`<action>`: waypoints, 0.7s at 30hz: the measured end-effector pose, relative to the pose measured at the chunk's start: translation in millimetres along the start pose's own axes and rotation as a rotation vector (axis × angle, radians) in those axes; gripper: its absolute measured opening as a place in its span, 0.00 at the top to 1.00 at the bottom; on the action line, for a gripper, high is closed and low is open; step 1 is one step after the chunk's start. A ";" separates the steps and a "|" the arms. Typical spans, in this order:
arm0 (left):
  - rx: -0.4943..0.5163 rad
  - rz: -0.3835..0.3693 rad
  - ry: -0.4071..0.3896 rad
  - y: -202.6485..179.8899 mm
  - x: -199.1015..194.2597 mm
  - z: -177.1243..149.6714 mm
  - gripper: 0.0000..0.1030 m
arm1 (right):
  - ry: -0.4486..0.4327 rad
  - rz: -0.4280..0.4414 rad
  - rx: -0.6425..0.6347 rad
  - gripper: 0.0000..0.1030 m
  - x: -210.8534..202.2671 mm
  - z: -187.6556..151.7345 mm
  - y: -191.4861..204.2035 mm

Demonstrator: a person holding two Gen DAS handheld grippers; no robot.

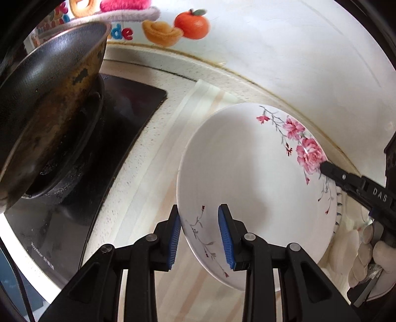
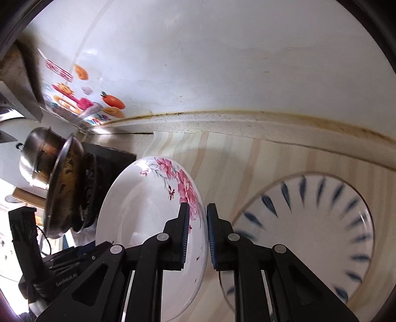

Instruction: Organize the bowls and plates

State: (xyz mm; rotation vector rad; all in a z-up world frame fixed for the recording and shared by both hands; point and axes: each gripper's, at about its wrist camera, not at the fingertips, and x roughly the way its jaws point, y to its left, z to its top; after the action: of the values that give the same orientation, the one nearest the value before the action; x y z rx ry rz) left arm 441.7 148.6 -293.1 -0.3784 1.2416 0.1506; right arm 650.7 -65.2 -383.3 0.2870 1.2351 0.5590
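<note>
Both tongs are clenched on the same floral plate, which hangs tilted in the air above the table. The left tongs pinch its near rim, blue pads on either side of the edge; the right tongs pinch the opposite rim, right at the pink roses. So the plate spans the gap between the two hands, its face turned up toward the left wrist camera and its rim lines running roughly from one grip to the other.

What the next move turns on: a blue-leaf plate lies flat on the table below and to the right of the right tongs, nearer the right hand than the left. If the floral plate is to be stacked there, it would need to travel rightward and be levelled first.

On the other side a dark wok sits on the stove, close to the left hand, so swinging that way looks risky. A metal pot seems to stand behind the wok, though blur makes that uncertain. The wall with fruit stickers backs the table.
</note>
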 end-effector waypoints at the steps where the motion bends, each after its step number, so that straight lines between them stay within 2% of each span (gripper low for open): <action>1: 0.009 -0.005 -0.001 -3.7 -4.9 -2.1 0.73 | -0.006 0.006 0.009 0.84 -8.9 -6.0 -1.6; 11: 0.160 -0.044 -0.019 -55.4 -49.9 -42.2 0.73 | -0.063 0.020 0.088 0.84 -99.3 -85.0 -24.2; 21: 0.291 -0.089 0.062 -104.9 -42.5 -96.9 0.73 | -0.119 0.008 0.204 0.84 -174.7 -178.8 -64.5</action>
State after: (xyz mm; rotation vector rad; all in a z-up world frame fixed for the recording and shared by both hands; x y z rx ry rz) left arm 374.4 20.2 -258.5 -0.1859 1.2836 -0.1185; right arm 459.4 -230.5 -330.9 0.4900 1.1768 0.4168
